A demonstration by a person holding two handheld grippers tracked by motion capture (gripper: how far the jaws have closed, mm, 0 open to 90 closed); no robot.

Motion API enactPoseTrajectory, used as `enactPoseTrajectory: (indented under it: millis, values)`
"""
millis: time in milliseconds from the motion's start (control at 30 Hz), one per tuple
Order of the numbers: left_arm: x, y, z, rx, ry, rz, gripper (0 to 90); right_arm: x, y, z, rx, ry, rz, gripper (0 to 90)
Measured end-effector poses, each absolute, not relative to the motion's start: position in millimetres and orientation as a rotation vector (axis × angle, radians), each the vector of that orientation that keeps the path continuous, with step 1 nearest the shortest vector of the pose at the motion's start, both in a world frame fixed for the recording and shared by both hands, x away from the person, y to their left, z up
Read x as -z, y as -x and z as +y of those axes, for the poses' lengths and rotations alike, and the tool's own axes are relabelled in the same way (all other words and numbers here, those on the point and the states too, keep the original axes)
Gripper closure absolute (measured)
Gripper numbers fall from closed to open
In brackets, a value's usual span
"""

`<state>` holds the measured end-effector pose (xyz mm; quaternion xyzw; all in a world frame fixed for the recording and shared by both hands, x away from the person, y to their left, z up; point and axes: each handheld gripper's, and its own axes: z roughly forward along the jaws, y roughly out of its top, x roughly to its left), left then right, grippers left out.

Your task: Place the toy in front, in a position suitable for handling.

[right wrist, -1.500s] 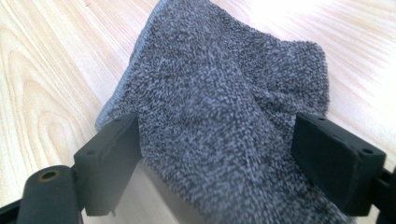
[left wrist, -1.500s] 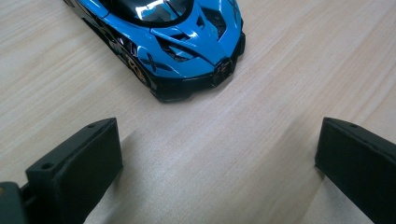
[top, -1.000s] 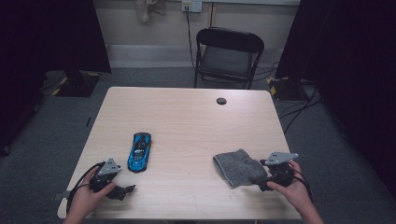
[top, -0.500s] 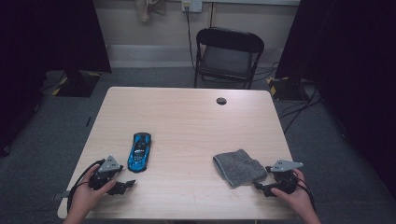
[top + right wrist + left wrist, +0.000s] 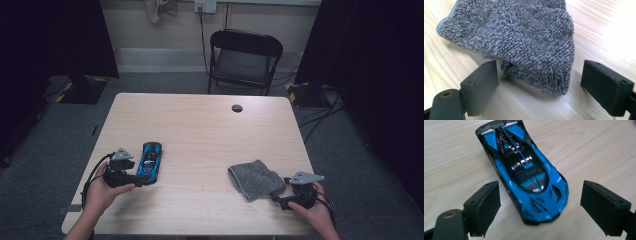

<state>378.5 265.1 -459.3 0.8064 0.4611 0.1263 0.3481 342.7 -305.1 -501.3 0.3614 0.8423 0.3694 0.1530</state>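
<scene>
Toy car (image 5: 149,163), blue and black, lies on the counter (image 5: 200,130) at about eight o'clock from the counter's middle, its length running roughly toward twelve. Since a second ago the left gripper (image 5: 134,178) has come up from the near edge to the car's near end; earlier it sat lower and farther to the seven o'clock side, well apart from the car. Its jaws have just been closing a little and then easing back out, and in the left gripper view they stand spread on either side of the car's nose (image 5: 541,207), with a gap on each side and no pad touching the body. That reads as a lined-up approach: the grip on the car looks ready to be made but is not yet made.

Across the counter, at about four o'clock, the grey cloth (image 5: 256,179) lies bunched. The right gripper (image 5: 278,199) has dropped and pulled back toward the near edge, so it now sits just at the cloth's five o'clock corner. Its jaws are spread wide around that corner fold (image 5: 544,72) without pinching it. Both things rest where they were, untouched.
</scene>
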Motion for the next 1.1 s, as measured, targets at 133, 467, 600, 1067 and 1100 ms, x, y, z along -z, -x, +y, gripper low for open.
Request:
enactPoseTrajectory:
  millis: [133, 467, 600, 1067, 1100]
  values:
    - [465, -394, 262, -0.352, -2.06, 1.275, 16.6, 501, -343, -305, -1.06, -1.037, 2.416, 13.4]
    - [471, -409, 251, -0.388, -2.013, 1.332, 16.4, 501, -343, -305, -1.061, -1.036, 2.417, 13.4]
    - [470, -412, 245, -0.397, -2.023, 1.319, 16.5, 501, -343, -305, -1.061, -1.037, 2.417, 13.4]
    - [480, -419, 238, -0.446, -2.029, 1.37, 15.1, 501, -343, -305, -1.061, -1.037, 2.418, 13.4]
    - [481, -419, 238, -0.45, -2.025, 1.373, 14.9, 501, -343, -305, -1.061, -1.037, 2.418, 13.4]
